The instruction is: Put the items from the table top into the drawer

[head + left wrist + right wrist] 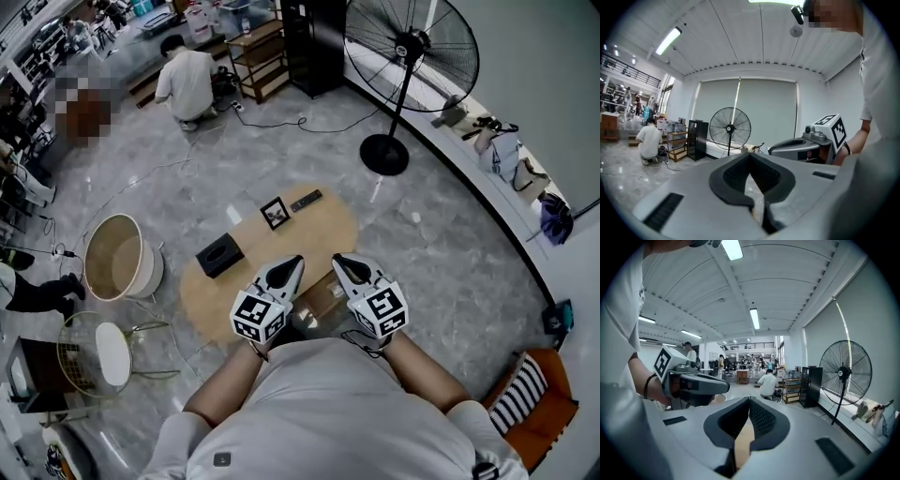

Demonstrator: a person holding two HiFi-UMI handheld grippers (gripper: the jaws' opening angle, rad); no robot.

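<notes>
In the head view a low oval wooden table carries a black tissue box, a small dark picture frame and a black remote. At the table's near edge a brown box-like shape looks like an open drawer. Both grippers hang high in front of my chest, well above the table and apart from every item. My left gripper is shut with nothing in it. My right gripper is shut and empty too. Each one shows in the other's view, pointing level.
A tall standing fan stands beyond the table on the right. A round white basket and a wire stool sit left of the table. A person crouches far back. A cable trails over the floor. An orange striped seat is at the right.
</notes>
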